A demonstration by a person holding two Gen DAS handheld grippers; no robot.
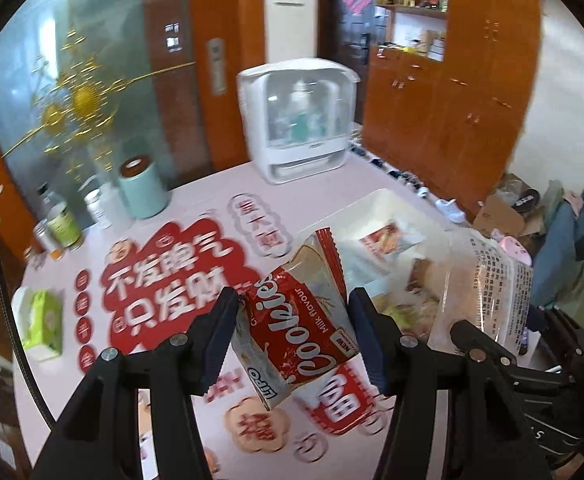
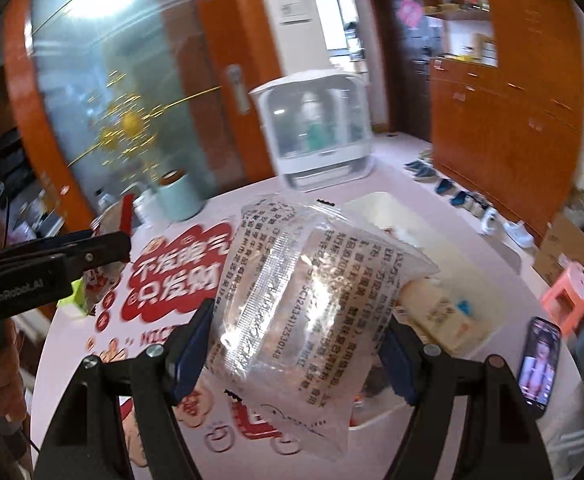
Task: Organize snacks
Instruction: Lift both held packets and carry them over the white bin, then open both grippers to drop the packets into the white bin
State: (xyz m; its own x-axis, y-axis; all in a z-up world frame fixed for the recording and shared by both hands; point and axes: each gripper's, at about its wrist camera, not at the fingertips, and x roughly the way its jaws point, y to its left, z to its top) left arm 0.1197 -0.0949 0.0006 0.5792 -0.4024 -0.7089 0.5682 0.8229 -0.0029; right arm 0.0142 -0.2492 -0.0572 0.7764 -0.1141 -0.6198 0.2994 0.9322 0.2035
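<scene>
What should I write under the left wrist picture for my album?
Left gripper holds a red-and-white cookie packet above the pink printed tablecloth, near a white bin.

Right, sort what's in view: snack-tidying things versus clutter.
Job:
- cookie packet, in left gripper
- clear packet, in right gripper
- white bin

Clutter:
- tissue box
- mint canister
- phone
- white cabinet

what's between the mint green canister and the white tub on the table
In the left wrist view, only printed table cover lies between the mint canister and the white tub.
</scene>
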